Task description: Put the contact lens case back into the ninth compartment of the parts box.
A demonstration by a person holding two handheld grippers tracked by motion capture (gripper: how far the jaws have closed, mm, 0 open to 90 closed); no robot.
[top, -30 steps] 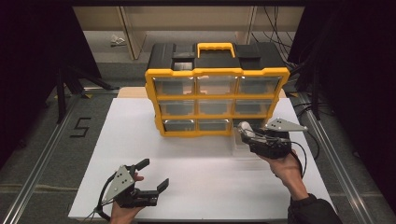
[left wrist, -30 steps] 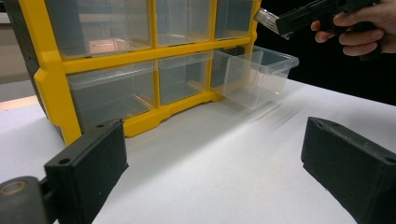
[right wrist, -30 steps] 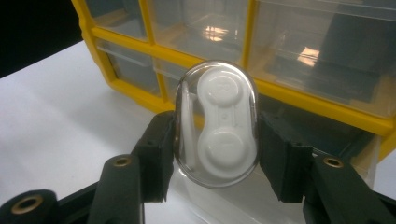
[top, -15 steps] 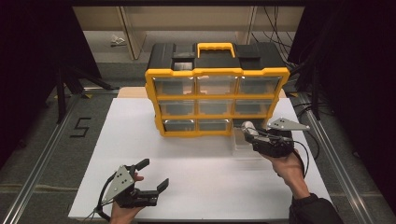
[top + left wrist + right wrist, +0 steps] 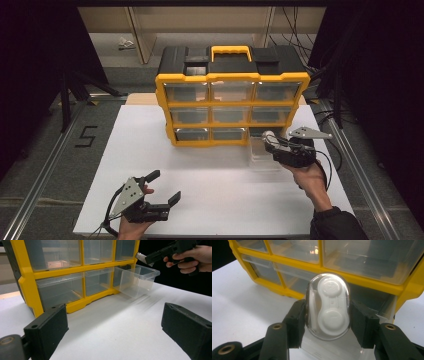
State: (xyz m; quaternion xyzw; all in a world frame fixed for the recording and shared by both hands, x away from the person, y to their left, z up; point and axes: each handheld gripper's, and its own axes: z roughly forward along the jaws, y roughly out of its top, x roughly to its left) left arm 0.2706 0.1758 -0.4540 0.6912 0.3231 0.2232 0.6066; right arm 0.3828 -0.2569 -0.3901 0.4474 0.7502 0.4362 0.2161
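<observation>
The right gripper (image 5: pixel 327 315), jaws clamped on the clear oval case (image 5: pixel 327 306), holds it above the pulled-out drawer (image 5: pixel 136 280) at the organizer's (image 5: pixel 231 82) 5 o'clock corner for deposit, while the left gripper (image 5: pixel 164 189), gaping and empty, is parked clear.

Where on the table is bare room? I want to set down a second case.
The white table lies bare between the left gripper and the yellow organizer, and left of the organizer. It is crowded by the pulled-out drawer, under the right gripper.

Grey floor (image 5: pixel 45 165) around white table (image 5: pixel 100 150); wooden shelving (image 5: pixel 150 30) behind, dark surroundings
</observation>
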